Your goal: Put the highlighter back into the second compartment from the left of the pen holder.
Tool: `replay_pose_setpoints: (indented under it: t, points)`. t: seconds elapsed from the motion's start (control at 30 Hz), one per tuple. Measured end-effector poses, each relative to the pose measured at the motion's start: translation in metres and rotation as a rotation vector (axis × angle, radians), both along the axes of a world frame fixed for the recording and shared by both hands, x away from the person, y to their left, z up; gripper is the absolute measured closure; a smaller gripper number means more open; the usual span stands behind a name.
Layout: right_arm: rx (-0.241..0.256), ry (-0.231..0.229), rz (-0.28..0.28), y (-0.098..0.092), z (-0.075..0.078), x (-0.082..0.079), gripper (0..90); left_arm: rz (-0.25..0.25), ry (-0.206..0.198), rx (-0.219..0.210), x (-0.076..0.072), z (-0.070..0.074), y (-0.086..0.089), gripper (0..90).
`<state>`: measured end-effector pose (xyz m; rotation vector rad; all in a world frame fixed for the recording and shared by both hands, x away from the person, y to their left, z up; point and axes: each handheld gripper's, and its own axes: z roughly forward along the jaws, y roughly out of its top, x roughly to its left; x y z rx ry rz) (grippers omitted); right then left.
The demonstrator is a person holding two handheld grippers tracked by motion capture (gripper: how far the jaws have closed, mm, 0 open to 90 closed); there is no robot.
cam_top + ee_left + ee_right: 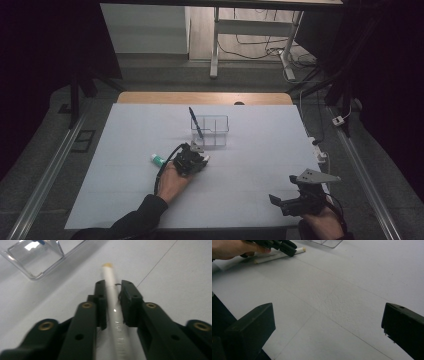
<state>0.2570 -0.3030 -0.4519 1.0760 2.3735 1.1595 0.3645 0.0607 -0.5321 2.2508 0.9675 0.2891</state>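
1. Lying on the white table (125, 165), a white pen (113, 307) is enclosed by the left gripper (113, 293), jaws narrow, at frame centre.
2. Jaws of the right gripper (285, 200) are held wide at lower right.
3. A clear organiser (210, 131) is seen upper centre.

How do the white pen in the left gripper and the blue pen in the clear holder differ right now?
The white pen lies flat on the table, while the blue pen stands tilted in the clear holder. The white pen sits between the fingers of the left gripper; nothing touches the blue pen. The white pen is pale with a yellowish tip; the blue pen is dark. Both are slim pens.
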Motion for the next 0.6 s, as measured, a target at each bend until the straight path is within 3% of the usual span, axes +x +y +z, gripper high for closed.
replay_pose_setpoints:
  t: [0.27,0.6]
  points:
    - [-0.001,0.003,0.003,0.0,0.0,0.0,0.0,-0.014,0.024,-0.027,0.001,0.002,0.004,77.7]
    - [-0.001,0.004,0.004,0.0,0.0,0.0,0.0,-0.018,0.01,-0.157,0.001,0.02,0.011,77.7]
